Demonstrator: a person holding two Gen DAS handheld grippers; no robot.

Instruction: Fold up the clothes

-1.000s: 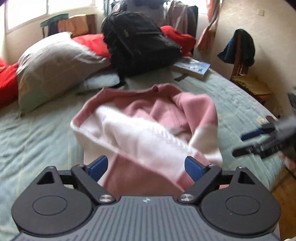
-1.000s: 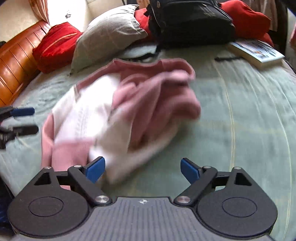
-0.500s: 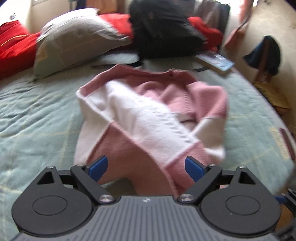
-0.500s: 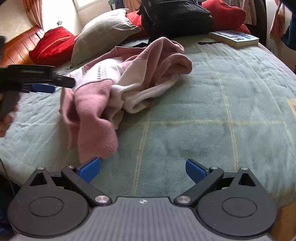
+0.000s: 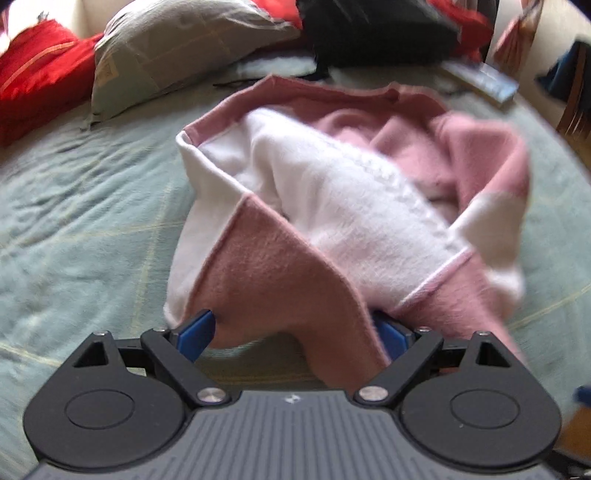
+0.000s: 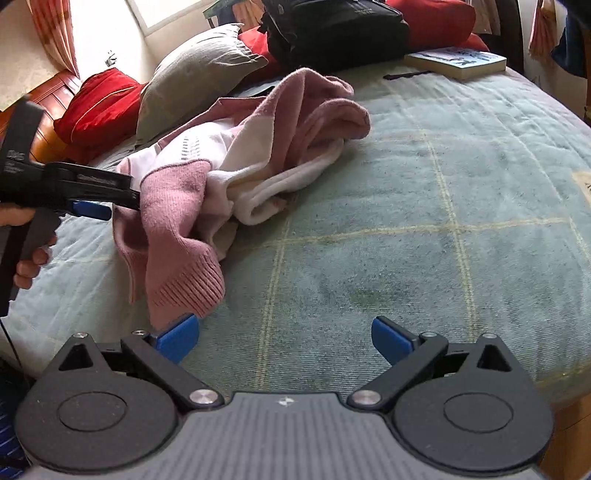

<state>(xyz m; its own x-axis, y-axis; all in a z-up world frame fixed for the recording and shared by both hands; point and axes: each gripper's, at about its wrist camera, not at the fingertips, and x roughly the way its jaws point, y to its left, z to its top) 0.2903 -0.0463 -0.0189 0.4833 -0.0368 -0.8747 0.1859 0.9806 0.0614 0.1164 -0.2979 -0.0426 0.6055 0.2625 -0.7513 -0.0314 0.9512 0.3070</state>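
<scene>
Setting: a bed (image 6: pixel 443 192) covered by a pale green quilt with thin yellow grid lines, seen from two hand-held tools.
Garment: a pink and white knitted sweater (image 5: pixel 332 206) lies crumpled in a heap on the quilt, toward the near edge of the bed. One pink sleeve with a ribbed cuff (image 6: pixel 184 288) trails toward the right camera.
Left claw (image 5: pixel 295 332): its blue-tipped jaws stand wide apart, low over the near edge of the sweater. A pink fold lies between the two fingers. The left view is blurred, so it seems the pads are not pressing on the cloth, though the fold brushes both of them.
Left claw from the side: in the right view it reaches in from the left edge, its tip at the pink fold.
Hand: a person's hand (image 6: pixel 26 240) grips the handle of that tool at the far left of the right view.
Right claw (image 6: pixel 286 338): its jaws have just been opening and now stand fully apart over bare quilt, with nothing between them. The sleeve cuff lies just beside its left finger.
Behind the sweater: a grey pillow (image 6: pixel 195 74), red cushions (image 6: pixel 96 107), a black backpack (image 6: pixel 332 29) and a book (image 6: pixel 458 61) near the far edge.
</scene>
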